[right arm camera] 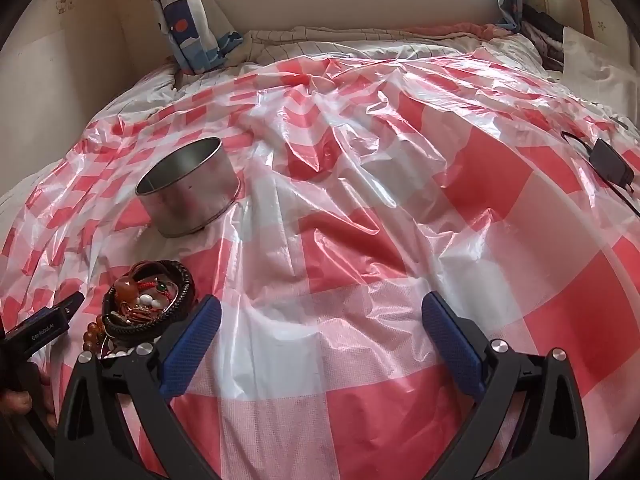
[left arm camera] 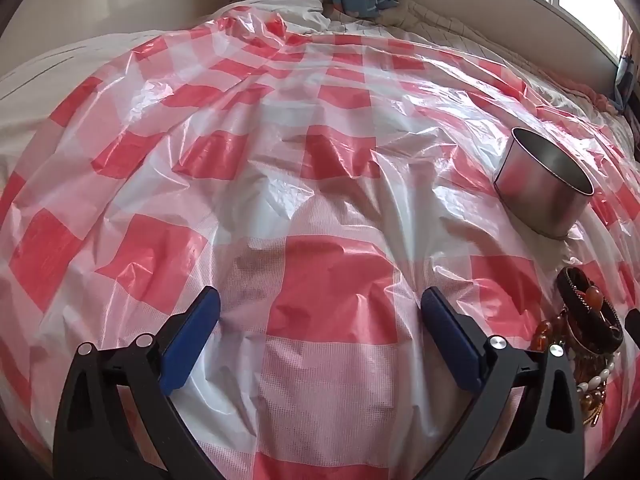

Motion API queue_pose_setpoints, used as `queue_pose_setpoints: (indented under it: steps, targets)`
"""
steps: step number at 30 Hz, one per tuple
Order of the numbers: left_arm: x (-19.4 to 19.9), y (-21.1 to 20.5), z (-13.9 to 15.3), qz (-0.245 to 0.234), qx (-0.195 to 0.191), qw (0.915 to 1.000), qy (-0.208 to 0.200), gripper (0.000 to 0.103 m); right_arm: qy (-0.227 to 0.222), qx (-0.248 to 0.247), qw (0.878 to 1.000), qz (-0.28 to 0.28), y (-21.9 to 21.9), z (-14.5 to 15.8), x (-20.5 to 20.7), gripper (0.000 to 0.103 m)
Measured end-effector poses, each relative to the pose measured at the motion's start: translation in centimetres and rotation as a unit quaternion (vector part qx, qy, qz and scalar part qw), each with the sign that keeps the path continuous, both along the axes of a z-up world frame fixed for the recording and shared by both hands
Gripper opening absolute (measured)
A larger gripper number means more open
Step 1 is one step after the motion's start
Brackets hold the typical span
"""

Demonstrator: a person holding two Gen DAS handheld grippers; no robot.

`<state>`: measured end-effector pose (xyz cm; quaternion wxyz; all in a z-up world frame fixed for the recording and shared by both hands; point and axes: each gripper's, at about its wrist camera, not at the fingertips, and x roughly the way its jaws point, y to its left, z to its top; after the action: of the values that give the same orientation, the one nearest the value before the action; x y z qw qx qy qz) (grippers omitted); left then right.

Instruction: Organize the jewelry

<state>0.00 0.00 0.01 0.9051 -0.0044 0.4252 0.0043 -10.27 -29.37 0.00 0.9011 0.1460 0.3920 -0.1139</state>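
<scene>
Jewelry [right arm camera: 146,304], a tangled heap of dark braided bangles, amber beads and white beads, lies on the red-and-white checked plastic sheet [right arm camera: 360,240] spread over the bed. Going left to right in the left wrist view: the left tool [left arm camera: 320,316] hangs over bare sheet with its blue pads spread wide and nothing between them; further right and farther off stands the round metal tin [left arm camera: 540,184], open-topped and seemingly empty; the heap sits nearer than the tin at the right edge, just beside the tool's right finger.

In the right wrist view the order flips. A sliver of the left tool shows at the far left edge, then the heap just beside the right tool's left finger, with the tin beyond it, near but not touching. The right tool [right arm camera: 320,316] is likewise released, fingers wide apart over empty sheet. Far to the right a black charger [right arm camera: 610,162] with its cable lies on the sheet, well apart from everything.

Judging by this, sorting has not begun: no piece is gripped and the tin holds nothing visible. The next move probably calls for one tool to swing toward the heap, settle on a single bangle or strand, and close on it cleanly so the tangle does not drag along, before carrying it to the tin.
</scene>
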Motion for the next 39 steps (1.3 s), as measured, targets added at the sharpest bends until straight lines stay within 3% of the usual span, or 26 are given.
queue_pose_setpoints:
  steps: [39]
  targets:
    - [0.4, -0.1, -0.1, 0.002, 0.024, 0.9997, 0.000, 0.097, 0.032, -0.023, 0.999, -0.006, 0.5, -0.1, 1.1, 0.096]
